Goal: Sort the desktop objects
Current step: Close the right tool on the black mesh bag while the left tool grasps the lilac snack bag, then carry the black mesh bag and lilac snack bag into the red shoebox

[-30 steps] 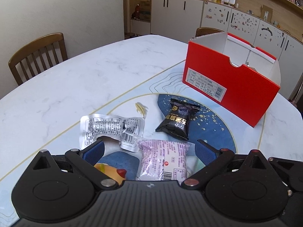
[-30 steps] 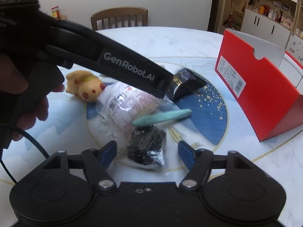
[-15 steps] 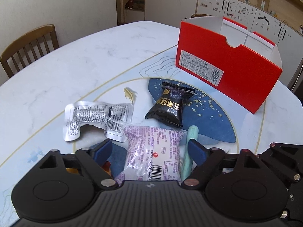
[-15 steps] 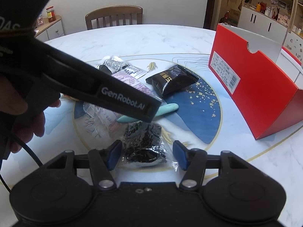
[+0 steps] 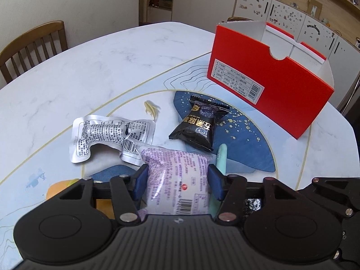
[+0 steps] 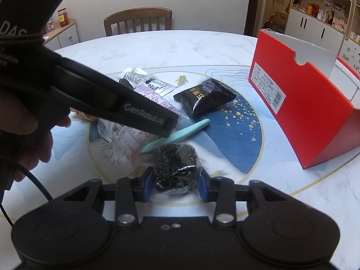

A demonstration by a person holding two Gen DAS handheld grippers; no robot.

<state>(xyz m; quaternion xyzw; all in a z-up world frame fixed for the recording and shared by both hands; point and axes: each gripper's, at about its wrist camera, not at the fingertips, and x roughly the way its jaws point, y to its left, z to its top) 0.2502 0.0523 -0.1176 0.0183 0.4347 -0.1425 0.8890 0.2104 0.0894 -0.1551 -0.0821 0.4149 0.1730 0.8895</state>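
My left gripper (image 5: pixel 177 180) is closing, and its blue pads press both sides of a purple snack packet (image 5: pixel 177 166) that lies on the table. In the right wrist view, my right gripper (image 6: pixel 175 185) is closing too. Its pads touch the sides of a clear bag of dark crinkled stuff (image 6: pixel 174 159). A black snack packet (image 5: pixel 198 126) lies further out on the blue mat. A silver foil packet (image 5: pixel 101 137) sits to its left. A teal stick (image 5: pixel 221 157) lies between the two held packets. An open red box (image 5: pixel 270 90) stands at the far right.
A yellow toy (image 5: pixel 58 186) lies half hidden under the left gripper's body. The person's hand (image 6: pixel 33 139) holds the left gripper's handle at the left of the right wrist view. Wooden chairs (image 5: pixel 33 45) stand beyond the table's far edge. Cabinets line the back wall.
Both pairs of jaws have narrowed from wide apart to touching their packets: the left onto the purple packet, the right onto the dark bag. Neither hand has shifted much.
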